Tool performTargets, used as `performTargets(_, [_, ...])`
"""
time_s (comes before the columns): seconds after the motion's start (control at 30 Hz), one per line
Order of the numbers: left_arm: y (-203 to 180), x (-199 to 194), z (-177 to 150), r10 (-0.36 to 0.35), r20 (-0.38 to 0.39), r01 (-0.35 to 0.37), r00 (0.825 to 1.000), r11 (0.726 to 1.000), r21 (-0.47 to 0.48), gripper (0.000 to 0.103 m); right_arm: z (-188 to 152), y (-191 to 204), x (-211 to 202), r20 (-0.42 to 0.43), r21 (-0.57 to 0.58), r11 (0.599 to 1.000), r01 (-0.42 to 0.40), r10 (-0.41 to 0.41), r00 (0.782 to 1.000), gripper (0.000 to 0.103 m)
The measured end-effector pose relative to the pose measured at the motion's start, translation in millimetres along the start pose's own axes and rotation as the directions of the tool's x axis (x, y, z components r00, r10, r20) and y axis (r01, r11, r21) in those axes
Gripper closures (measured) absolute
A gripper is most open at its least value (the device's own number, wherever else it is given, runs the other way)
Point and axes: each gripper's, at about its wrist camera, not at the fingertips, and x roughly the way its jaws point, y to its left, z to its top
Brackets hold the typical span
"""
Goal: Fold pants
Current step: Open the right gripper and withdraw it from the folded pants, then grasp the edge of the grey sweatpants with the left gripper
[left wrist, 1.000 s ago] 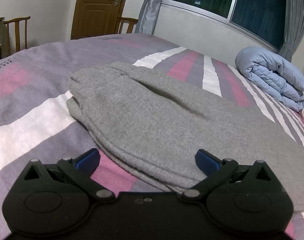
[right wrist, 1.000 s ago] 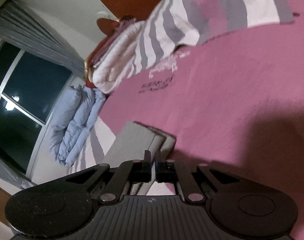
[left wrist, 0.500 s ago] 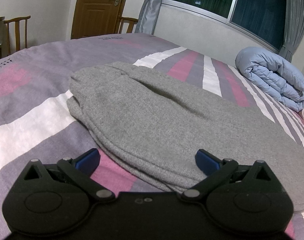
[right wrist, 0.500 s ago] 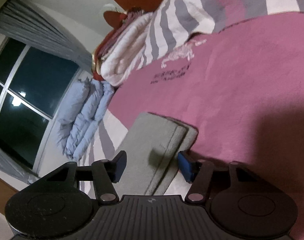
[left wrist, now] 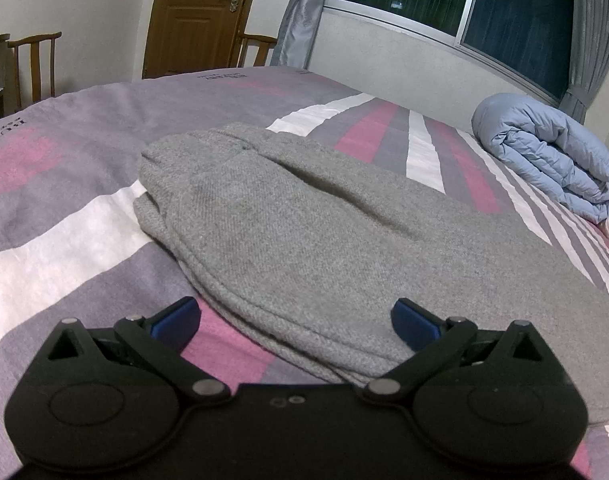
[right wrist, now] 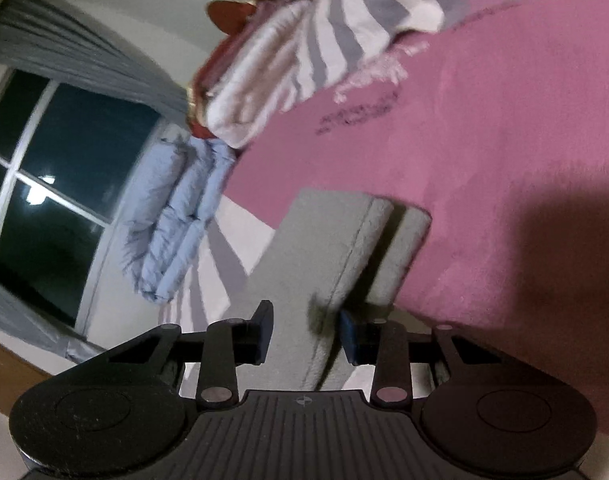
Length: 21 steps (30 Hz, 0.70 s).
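Note:
Grey knit pants lie folded lengthwise on the striped bed cover. My left gripper stands open just above their near edge, blue pads wide apart and touching nothing. In the right wrist view the two stacked leg ends lie on the pink part of the cover. My right gripper is tilted on its side with its jaws closing. The grey leg fabric runs between the pads, which do not press on it. This view is blurred by motion.
A rolled light-blue quilt lies by the window wall, also seen as the blue quilt. Folded striped bedding sits near the headboard. A wooden door and chairs stand beyond the bed.
My right gripper went from shut to wide open, then narrowed, and drew back slightly so more of the leg ends shows. The left gripper and the pants stayed still.

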Motion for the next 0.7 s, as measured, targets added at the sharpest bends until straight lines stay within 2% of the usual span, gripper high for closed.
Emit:
performTargets(0.03, [-0.1,-0.3,-0.1,0.0,0.0,0.0,1.0,1.0,0.0,0.006,0.2,-1.4,3.2,-0.008,0.007,1.0,0.013,-0.013,1.0,0.072])
performTargets(0.07, [0.0,-0.3,-0.1,0.0,0.0,0.0,1.0,1.0,0.0,0.006,0.9,0.0,3.6,-0.008,-0.003,1.0,0.019,-0.019,1.0,0.088])
performTargets(0.1, [0.1,-0.3,0.0,0.0,0.0,0.0,1.0,1.0,0.0,0.006,0.9,4.0,-1.2,0.018,-0.027,0.999,0.018,-0.018,1.0,0.098])
performTargets(0.17, [0.0,-0.3,-0.1,0.0,-0.001,0.0,1.0,1.0,-0.001,0.006,-2.1,10.2,-13.4,0.074,-0.072,0.996,-0.051,0.056,0.996,0.098])
performTargets(0.2, [-0.3,-0.1,0.0,0.0,-0.002,0.0,1.0,1.0,-0.001,0.006,-4.6,12.6,-13.2,0.078,-0.105,0.994,-0.028,0.036,0.996,0.098])
performTargets(0.27, [-1.4,0.2,0.7,0.002,-0.005,-0.002,1.0,1.0,0.001,0.006,-6.9,5.4,5.1,-0.013,-0.116,0.989,0.094,-0.097,0.995,0.098])
performTargets(0.3, [-1.7,-0.3,0.9,0.001,-0.006,-0.001,1.0,1.0,0.001,0.006,-7.4,0.1,8.5,-0.044,-0.1,0.992,0.081,-0.086,0.995,0.098])
performTargets(0.37, [-1.2,-2.4,2.0,-0.004,-0.006,0.004,1.0,1.0,0.001,0.006,-9.5,5.3,-9.4,0.019,-0.132,0.99,0.054,-0.052,0.998,0.091])
performTargets(0.4, [-0.1,-4.7,2.8,-0.005,-0.003,0.005,1.0,1.0,0.0,0.006,-12.9,10.3,-18.9,0.056,-0.165,0.985,0.049,-0.041,0.998,0.076])
performTargets(0.43, [1.8,-8.0,3.5,0.0,0.006,0.0,1.0,1.0,-0.004,0.006,-18.4,16.4,-28.8,0.091,-0.207,0.977,0.051,-0.032,0.995,0.056])
performTargets(0.5, [9.9,-18.4,6.2,0.003,0.046,-0.001,0.999,0.999,-0.048,0.007,-31.6,25.2,-43.4,0.148,-0.26,0.964,0.051,-0.012,0.989,0.037])
performTargets(0.57, [22.9,-27.2,10.7,-0.027,0.084,0.037,0.996,0.993,-0.109,0.011,-46.9,34.8,-49.7,0.154,-0.302,0.953,0.038,0.01,0.988,0.035])
performTargets(0.6, [29.8,-29.4,14.0,-0.039,0.091,0.051,0.995,0.989,-0.137,0.017,-53.9,39.4,-50.6,0.151,-0.318,0.948,0.032,0.017,0.988,0.035])
performTargets(0.7, [49.4,-27.5,23.6,-0.076,0.093,0.093,0.993,0.977,-0.194,0.045,-75.4,49.6,-50.6,0.136,-0.355,0.935,0.026,0.024,0.99,0.035])
